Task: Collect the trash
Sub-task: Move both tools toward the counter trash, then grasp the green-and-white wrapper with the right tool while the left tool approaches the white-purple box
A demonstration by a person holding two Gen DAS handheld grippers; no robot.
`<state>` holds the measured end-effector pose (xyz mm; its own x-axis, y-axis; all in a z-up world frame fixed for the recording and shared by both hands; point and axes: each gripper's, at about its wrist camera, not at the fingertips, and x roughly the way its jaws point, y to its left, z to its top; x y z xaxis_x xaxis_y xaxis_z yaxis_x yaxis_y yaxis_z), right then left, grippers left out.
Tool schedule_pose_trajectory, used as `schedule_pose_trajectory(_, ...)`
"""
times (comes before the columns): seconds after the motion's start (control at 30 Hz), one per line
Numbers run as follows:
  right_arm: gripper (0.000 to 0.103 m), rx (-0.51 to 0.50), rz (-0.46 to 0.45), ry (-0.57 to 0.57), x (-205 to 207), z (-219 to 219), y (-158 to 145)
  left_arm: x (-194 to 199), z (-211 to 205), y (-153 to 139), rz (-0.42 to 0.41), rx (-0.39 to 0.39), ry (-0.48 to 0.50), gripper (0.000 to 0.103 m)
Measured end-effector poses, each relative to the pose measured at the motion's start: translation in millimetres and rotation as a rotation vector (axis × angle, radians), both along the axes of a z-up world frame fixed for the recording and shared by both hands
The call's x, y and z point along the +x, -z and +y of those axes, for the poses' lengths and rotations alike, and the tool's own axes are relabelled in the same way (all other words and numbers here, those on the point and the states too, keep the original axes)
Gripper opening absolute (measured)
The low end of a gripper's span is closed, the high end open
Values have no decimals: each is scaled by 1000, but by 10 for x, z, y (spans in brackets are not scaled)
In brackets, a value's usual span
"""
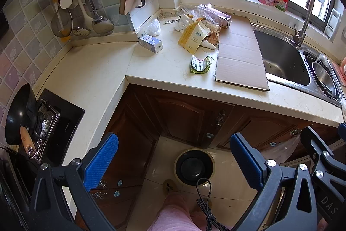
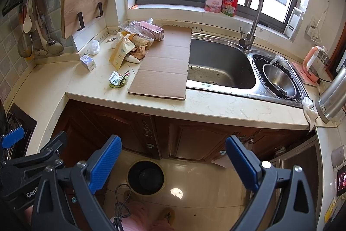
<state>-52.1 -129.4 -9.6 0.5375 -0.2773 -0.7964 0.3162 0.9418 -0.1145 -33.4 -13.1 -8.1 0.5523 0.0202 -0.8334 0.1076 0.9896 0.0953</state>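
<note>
Both claws are hanging low in front of the cabinets, over the floor. I'm seeing the left gripper (image 1: 174, 160) spread wide with nothing between its blue pads, and the right gripper (image 2: 173, 163) spread and empty too. Each camera is catching the other claw at its frame edge.

Below them a round black trash bin (image 2: 146, 176) is standing on the tiled floor just in front of the cabinet doors (image 1: 183, 114), with a pink-clad leg (image 1: 173, 213) and a dangling black cable (image 1: 205, 198) nearer than it.

Trash is sitting up on the cream countertop (image 1: 90, 70): a crumpled green-silver wrapper (image 1: 200, 64) lying near the front edge, touching the left edge of a flat cardboard sheet (image 1: 240, 57). Further back, a trash pile (image 1: 203, 23) with a yellow pouch (image 1: 193, 36) is filling the corner below the window, and a small white-blue box (image 1: 150, 43) is sitting to its left.

Left view only: stove with a black wok (image 1: 19, 114) at near left. Right view only: pink kettle (image 2: 314, 63) and a steel cylinder (image 2: 332, 99) at far right, past the sink (image 2: 218, 66), which the cardboard's right edge is overlapping.

Open counter is running left of the wrapper toward the stove; the front edge is unobstructed there.
</note>
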Motion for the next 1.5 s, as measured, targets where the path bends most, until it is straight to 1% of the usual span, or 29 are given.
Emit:
schedule_pose_trajectory(0.2,98,-1,-1,-5,-4,13,-23,33,10,-22,4,11,-6,102)
schedule_pose_trajectory(0.33,98,-7,5,-11,116,96,-90,143,85,-74,6,18,-12,102)
schedule_pose_trajectory(0.53,98,-16,-3,-26,305,205,-160,296,203,-173,-13,15,-23,102)
schedule_pose_trajectory(0.73,98,-26,4,-32,582,295,-170,607,321,-205,-3,-10,-5,102)
schedule_pose_trajectory(0.87,98,-44,-1,-24,812,322,-188,915,372,-164,26,-32,30,102)
schedule_pose_trajectory(0.97,98,-68,9,-28,1065,384,-164,1212,411,-104,48,-45,51,102)
schedule_pose_trajectory(1.07,97,-95,24,-31,1341,453,-91,1506,469,-16,62,-55,38,102)
schedule_pose_trajectory(1.13,97,-115,38,-33,1533,502,-8,1738,524,44,76,-79,19,102)
schedule_pose_trajectory(1.23,96,-94,65,-21,1784,506,133,2028,624,129,76,-118,-30,102)
schedule_pose_trajectory(1.3,96,-92,84,-8,1932,499,236,2226,648,217,82,-105,-46,102)
schedule_pose_trajectory(1.43,96,-63,125,18,2195,431,476,2601,624,480,131,-63,-47,102)
schedule_pose_trajectory(1.5,92,-24,149,25,2305,376,607,2737,631,599,160,-66,-53,102)
